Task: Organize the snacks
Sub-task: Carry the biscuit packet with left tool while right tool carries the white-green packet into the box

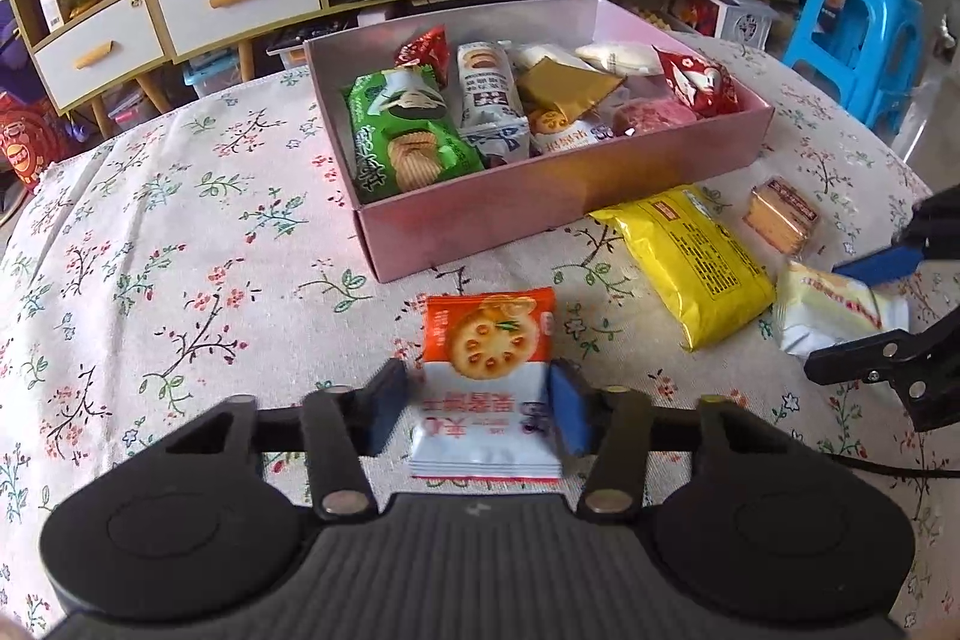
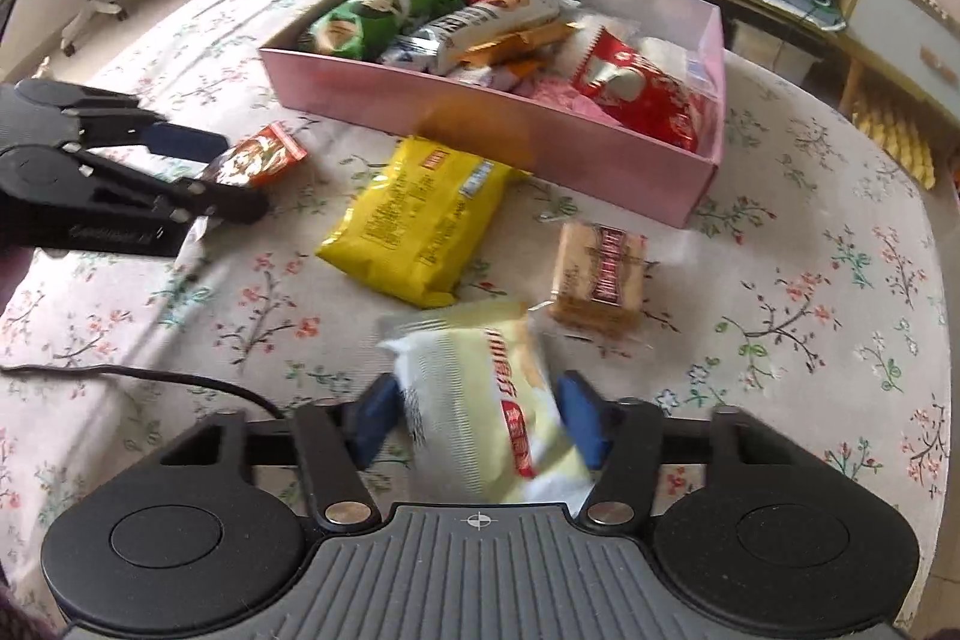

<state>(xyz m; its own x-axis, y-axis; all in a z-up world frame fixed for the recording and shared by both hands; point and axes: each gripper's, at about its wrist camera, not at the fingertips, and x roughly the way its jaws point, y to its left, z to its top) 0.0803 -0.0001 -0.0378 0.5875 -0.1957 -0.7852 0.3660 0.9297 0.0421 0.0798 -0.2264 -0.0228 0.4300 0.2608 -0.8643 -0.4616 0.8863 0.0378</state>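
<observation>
The left gripper [image 1: 480,409] has its jaws closed on an orange-and-white cracker packet [image 1: 487,382] lying on the flowered desk [image 1: 180,280]. Behind it stands a pink box [image 1: 540,202] full of snacks, with a yellow packet [image 1: 690,262] beside it.

Desk [image 1: 180,244] covered with a floral cloth. Directly on it: pink box [image 1: 540,214] filled with snacks, yellow packet [image 1: 690,262] just beside the box front, small brown biscuit pack [image 1: 780,215] near, pale yellow packet [image 1: 834,316], orange-and-white cracker packet [image 1: 486,376], black cable [image 2: 150,376].
</observation>
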